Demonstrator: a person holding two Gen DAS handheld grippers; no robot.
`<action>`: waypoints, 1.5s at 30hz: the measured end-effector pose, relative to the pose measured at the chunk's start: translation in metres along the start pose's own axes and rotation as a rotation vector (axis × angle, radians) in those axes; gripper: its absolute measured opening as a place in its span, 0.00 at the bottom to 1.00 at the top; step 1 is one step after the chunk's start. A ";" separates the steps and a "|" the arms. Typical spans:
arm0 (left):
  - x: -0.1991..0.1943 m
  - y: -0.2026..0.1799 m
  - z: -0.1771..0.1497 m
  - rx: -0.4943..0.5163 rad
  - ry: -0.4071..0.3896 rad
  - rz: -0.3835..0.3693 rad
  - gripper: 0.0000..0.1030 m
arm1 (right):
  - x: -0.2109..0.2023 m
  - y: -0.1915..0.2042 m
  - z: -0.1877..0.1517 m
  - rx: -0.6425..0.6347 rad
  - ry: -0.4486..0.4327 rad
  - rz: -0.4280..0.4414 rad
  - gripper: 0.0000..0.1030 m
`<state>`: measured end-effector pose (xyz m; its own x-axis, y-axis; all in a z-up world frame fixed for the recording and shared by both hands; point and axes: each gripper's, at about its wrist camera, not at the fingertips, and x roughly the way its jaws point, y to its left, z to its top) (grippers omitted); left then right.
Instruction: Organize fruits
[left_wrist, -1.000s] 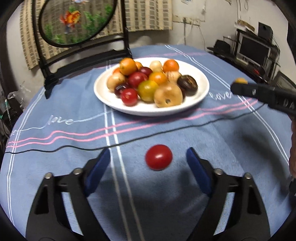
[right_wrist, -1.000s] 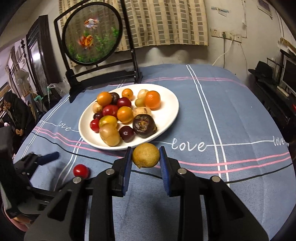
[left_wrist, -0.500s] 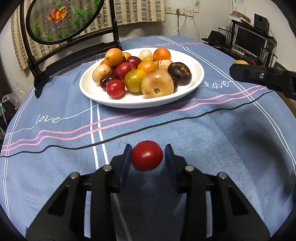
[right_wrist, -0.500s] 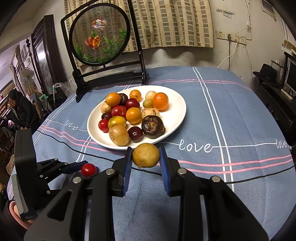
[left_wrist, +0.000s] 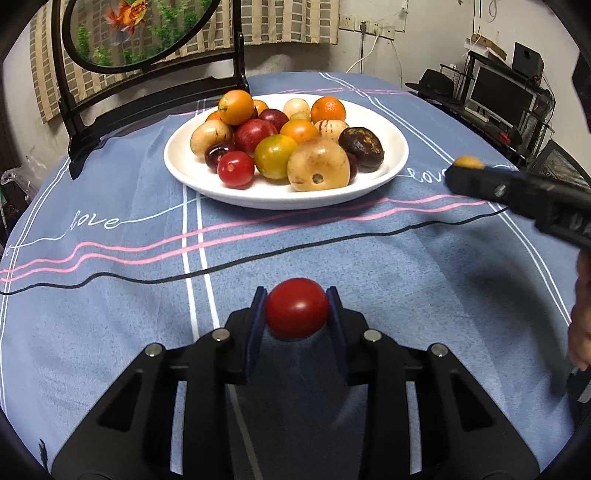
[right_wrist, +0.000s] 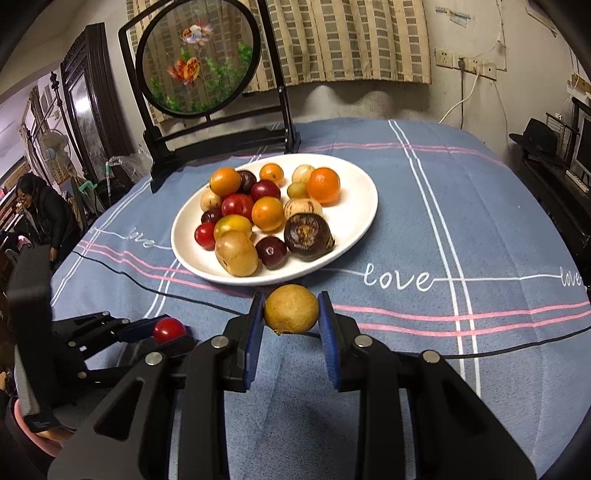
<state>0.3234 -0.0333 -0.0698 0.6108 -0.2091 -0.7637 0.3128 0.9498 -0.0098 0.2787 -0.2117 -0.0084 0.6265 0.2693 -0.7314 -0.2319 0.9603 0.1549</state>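
Step in hand: both fruits are gripped and appear lifted above the bench (left_wrist: 110, 332), short of the white plate (left_wrist: 397, 147); the carry to the plate seems under way.
Left gripper (left_wrist: 296, 314): its fingers are closed onto a red tomato (left_wrist: 296, 313), well in front of the plate.
Right gripper (right_wrist: 291, 309): its fingers pinch a yellow-brown fruit (right_wrist: 291, 308), just before the plate's near rim.
Plate: heaped on its left side (bare white remains on the right).
Next move: judged, each fruit should be carried over the rim and lowered into a bare spot before the fingers part, so nothing rolls.
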 end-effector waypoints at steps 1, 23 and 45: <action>-0.002 -0.001 -0.001 0.001 -0.005 0.004 0.32 | 0.001 0.000 -0.001 0.001 0.004 0.004 0.29; -0.013 0.040 0.112 -0.110 -0.150 0.092 0.32 | 0.032 -0.003 0.087 -0.012 -0.085 0.067 0.29; 0.023 0.059 0.142 -0.173 -0.164 0.213 0.90 | 0.091 -0.014 0.115 -0.021 -0.028 0.029 0.55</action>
<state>0.4586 -0.0153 0.0039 0.7631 -0.0228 -0.6458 0.0456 0.9988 0.0187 0.4252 -0.1925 -0.0008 0.6396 0.2996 -0.7079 -0.2663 0.9503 0.1616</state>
